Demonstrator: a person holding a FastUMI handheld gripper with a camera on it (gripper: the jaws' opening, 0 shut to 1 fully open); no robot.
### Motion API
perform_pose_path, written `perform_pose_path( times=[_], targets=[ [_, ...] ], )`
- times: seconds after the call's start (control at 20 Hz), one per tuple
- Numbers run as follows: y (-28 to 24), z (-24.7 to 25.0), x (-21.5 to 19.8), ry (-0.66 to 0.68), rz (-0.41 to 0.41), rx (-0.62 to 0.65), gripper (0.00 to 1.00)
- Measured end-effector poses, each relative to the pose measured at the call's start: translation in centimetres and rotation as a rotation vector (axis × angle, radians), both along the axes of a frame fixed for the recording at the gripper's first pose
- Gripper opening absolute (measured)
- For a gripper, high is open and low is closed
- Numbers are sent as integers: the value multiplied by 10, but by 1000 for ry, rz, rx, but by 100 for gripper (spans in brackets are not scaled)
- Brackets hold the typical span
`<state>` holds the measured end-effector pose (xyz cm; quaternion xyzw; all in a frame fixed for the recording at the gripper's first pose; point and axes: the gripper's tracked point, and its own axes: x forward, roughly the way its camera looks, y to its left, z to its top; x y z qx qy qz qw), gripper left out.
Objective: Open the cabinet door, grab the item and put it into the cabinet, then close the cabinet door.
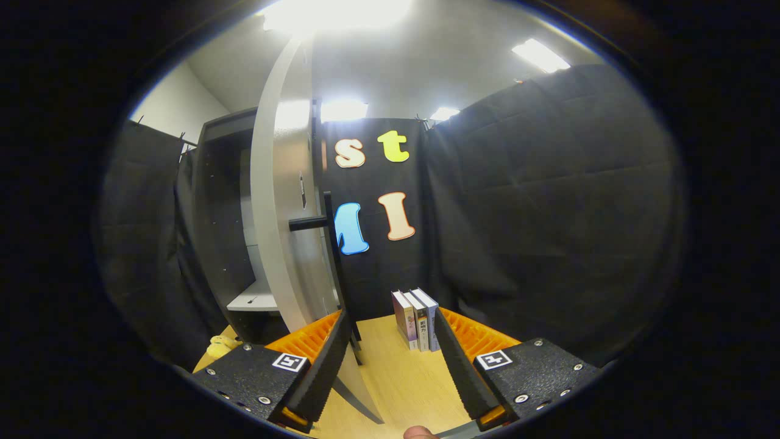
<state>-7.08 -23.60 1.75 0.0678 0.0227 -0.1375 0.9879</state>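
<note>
The dark cabinet [222, 213] stands to the left on a wooden tabletop [390, 372], with a pale shelf [253, 300] inside it. Its grey door [286, 201] is swung open and faces me nearly edge-on. A black bar handle [332, 244] runs down the door's outer face to just above my left finger. Three books [417, 320] stand upright together on the table, just ahead of my fingers and closer to the right one. My gripper [391, 322] is open with nothing between its fingers. The door's lower edge passes close by the left finger [323, 366].
A small yellow object [219, 346] lies on the table at the cabinet's foot, left of my fingers. Black cloth walls close in behind the books and to the right. A fingertip of the person's hand [420, 433] shows at the gripper's base.
</note>
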Motion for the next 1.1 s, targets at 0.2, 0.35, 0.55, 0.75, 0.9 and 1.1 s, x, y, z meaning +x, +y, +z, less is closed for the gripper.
perform_pose_path(
  times=[0.2,0.35,0.55,0.75,0.9,1.1],
  targets=[
    [-3,-15,-8,-2,10,78,95],
    [5,-38,-35,3,-14,-8,94],
    [53,-74,-68,-33,-14,-57,94],
    [126,-129,-68,-64,45,-15,94],
    [178,-179,-44,-37,132,15,94],
    [226,-235,-17,3,231,-17,94]
  ],
)
